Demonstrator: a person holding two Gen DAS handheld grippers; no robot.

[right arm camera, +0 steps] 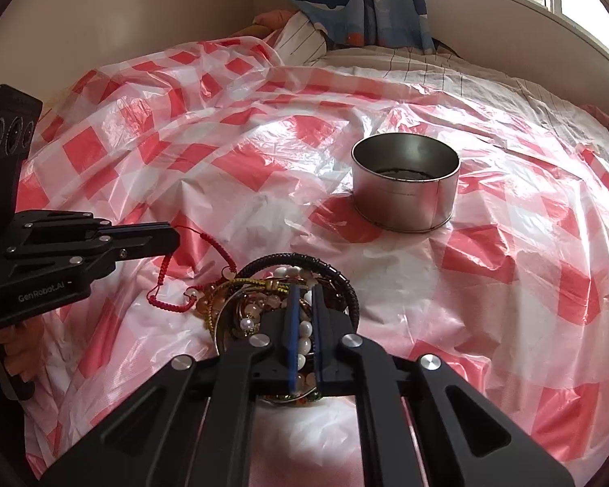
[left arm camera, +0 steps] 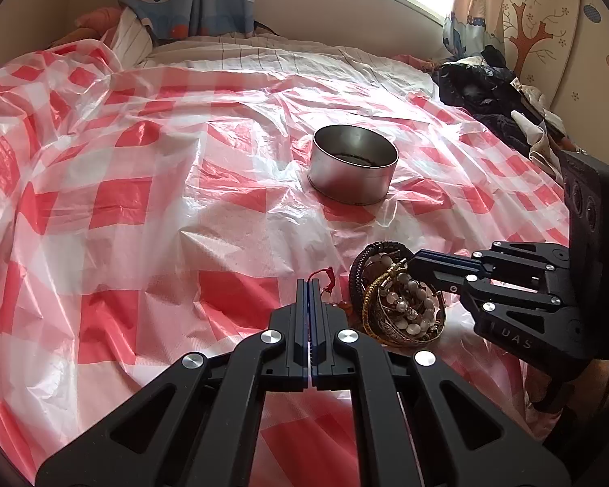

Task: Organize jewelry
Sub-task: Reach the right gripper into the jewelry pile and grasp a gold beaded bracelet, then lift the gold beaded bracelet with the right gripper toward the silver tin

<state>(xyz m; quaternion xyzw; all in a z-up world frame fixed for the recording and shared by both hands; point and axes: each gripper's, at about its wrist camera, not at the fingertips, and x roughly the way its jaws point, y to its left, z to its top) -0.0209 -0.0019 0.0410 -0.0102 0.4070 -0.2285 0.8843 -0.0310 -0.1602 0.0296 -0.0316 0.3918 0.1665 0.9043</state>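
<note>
- Left wrist view: the left gripper (left arm camera: 309, 284) sits at 6 o'clock with its fingers pressed flat together, nothing visible between them. A bit of red cord (left arm camera: 325, 280) pokes out just right of the tips.
- The jewelry pile (left arm camera: 398, 296) (black braided bangle, gold bangles, pale bead strands) lies at about 4 o'clock on the red-and-white checked plastic sheet (left arm camera: 142, 203).
- The right gripper (left arm camera: 416, 261) comes in from 3 o'clock, tips right on top of the pile. Can't tell from here if it's pinching anything.
- The round metal tin (left arm camera: 353, 164) stands upright just above centre, well apart from the pile. Something dark is inside it, too small to make out.
- Right wrist view: the right gripper (right arm camera: 304, 296) is at 6 o'clock, clamped on a strand of white beads (right arm camera: 304, 330) lying between its blue pads, over the jewelry pile (right arm camera: 264, 304).
- The left gripper (right arm camera: 174, 237) enters from 9 o'clock, closed, with the red cord (right arm camera: 166, 272) hanging right at its tip.
- The metal tin (right arm camera: 406, 182) is at about 1 o'clock.
</note>
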